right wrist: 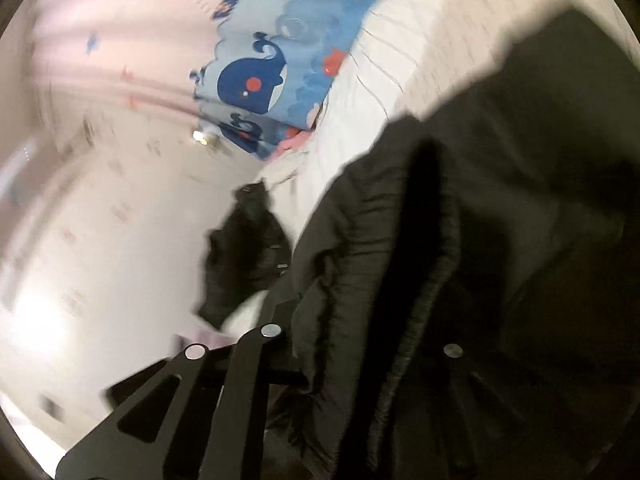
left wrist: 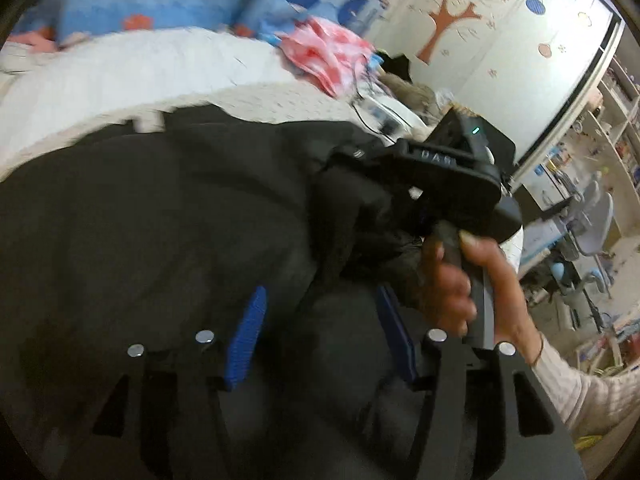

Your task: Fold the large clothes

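Observation:
A large black garment point(left wrist: 160, 216) lies spread on the white bed point(left wrist: 140, 76). My left gripper point(left wrist: 320, 336) hovers just over the dark cloth, its blue pads point(left wrist: 248, 336) wide apart and empty. In the left wrist view my right gripper point(left wrist: 452, 184) is held in a hand above the garment's right side, with black cloth bunched at its front. In the right wrist view the black garment point(right wrist: 460, 260) drapes over the fingers and hides the pads. A gathered seam point(right wrist: 424, 312) runs down the cloth. A loose black corner point(right wrist: 244, 252) hangs at the left.
Blue whale-print bedding point(left wrist: 160, 4) and a pink cloth point(left wrist: 328, 52) lie at the bed's far end. A charger with cables point(left wrist: 380, 112) sits on the bed's right edge. A wardrobe with a tree sticker point(left wrist: 452, 12), shelves and a chair point(left wrist: 592, 224) stand to the right.

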`<action>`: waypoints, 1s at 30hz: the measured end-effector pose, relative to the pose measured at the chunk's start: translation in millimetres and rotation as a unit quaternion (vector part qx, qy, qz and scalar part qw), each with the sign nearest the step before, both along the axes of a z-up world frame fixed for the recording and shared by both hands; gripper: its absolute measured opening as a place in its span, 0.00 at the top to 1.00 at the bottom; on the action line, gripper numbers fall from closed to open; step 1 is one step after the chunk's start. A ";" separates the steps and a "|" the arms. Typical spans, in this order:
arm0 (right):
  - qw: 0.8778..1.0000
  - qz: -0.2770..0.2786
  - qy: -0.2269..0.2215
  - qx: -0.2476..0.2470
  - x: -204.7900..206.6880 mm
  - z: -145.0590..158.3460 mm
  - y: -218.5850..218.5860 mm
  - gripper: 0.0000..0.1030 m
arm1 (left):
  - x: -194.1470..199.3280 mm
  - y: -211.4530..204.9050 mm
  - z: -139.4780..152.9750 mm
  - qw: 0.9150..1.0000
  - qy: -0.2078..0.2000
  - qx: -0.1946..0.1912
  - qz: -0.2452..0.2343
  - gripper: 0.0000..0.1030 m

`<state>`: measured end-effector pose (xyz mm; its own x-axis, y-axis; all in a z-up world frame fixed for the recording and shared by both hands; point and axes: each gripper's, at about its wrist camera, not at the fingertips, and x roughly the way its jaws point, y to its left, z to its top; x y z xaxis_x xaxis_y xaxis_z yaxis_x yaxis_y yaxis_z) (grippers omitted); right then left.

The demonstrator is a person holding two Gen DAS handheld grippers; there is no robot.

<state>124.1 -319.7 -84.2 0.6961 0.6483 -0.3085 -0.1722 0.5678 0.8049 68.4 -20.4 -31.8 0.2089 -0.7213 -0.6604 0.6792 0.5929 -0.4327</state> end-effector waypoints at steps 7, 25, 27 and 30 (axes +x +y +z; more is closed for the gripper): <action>0.979 -0.025 -0.150 -0.135 -17.0 126.6 24.1 0.91 | 19.5 113.5 56.5 0.985 -0.043 -0.061 0.155 0.26; 0.985 -0.046 0.071 -0.150 -10.5 -30.6 -85.3 0.48 | 106.8 118.0 -44.8 0.965 0.043 0.044 0.253 0.21; 0.970 -0.052 0.087 -0.220 -6.4 -31.5 -78.4 0.46 | 106.0 115.8 -52.2 0.966 0.039 0.060 0.248 0.20; 0.959 -0.030 0.111 -0.260 6.2 -41.4 -77.7 0.46 | 102.0 117.8 -61.3 0.967 0.041 0.076 0.241 0.20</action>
